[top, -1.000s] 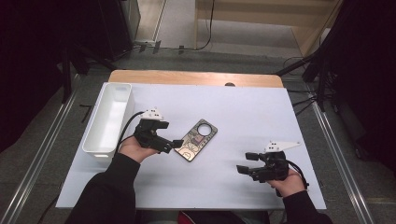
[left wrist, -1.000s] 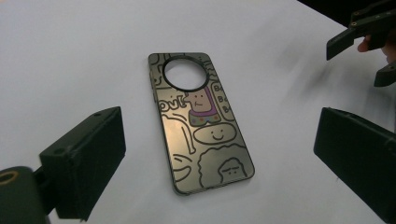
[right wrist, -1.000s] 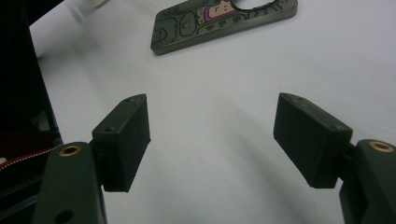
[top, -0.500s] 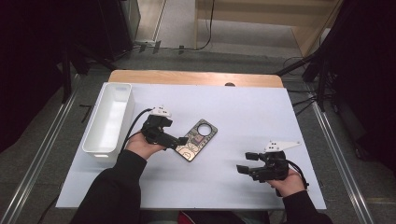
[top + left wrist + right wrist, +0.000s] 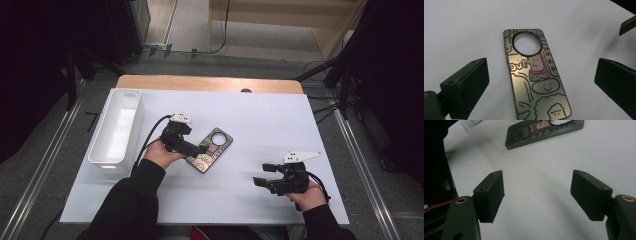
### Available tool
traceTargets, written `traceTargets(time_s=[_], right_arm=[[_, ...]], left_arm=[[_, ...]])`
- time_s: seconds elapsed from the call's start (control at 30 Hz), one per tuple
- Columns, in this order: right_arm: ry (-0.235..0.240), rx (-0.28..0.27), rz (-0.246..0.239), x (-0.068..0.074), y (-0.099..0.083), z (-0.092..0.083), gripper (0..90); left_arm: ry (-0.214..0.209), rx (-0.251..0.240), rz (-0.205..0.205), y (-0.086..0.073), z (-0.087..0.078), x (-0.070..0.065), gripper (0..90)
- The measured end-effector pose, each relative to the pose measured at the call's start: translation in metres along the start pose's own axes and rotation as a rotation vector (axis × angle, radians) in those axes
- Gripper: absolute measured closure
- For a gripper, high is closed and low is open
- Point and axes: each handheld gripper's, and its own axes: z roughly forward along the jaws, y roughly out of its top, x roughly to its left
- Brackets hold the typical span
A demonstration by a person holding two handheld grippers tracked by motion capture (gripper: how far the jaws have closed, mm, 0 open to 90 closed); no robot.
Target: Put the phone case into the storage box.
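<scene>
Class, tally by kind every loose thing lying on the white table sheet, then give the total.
Cartoon-printed phone case with a round camera hole: 1
White rectangular plastic bin: 1
Total: 2

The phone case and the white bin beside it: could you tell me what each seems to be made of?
Phone case: probably hard plastic with a glossy, metallic-looking printed finish, since light sheens across the cartoon drawings. White bin: likely moulded plastic, smooth and even-coloured with rounded corners.
</scene>
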Motion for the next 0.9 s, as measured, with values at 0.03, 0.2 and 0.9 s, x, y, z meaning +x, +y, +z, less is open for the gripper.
traceTargets(time_s=[0.03, 0.2, 0.9], right_arm=[[-0.001, 0.0, 0.002, 0.0, 0.0, 0.0, 26.0], [0.0, -0.002, 0.007, -0.001, 0.0, 0.0, 26.0], [0.006, 0.0, 0.005, 0.0, 0.001, 0.003, 26.0]], left_arm=[[0.001, 0.0, 0.002, 0.0, 0.001, 0.0, 0.0], [0.006, -0.004, 0.0, 0.002, 0.007, 0.0, 0.0], [0.013, -0.028, 0.01, 0.013, 0.026, -0.006, 0.0]])
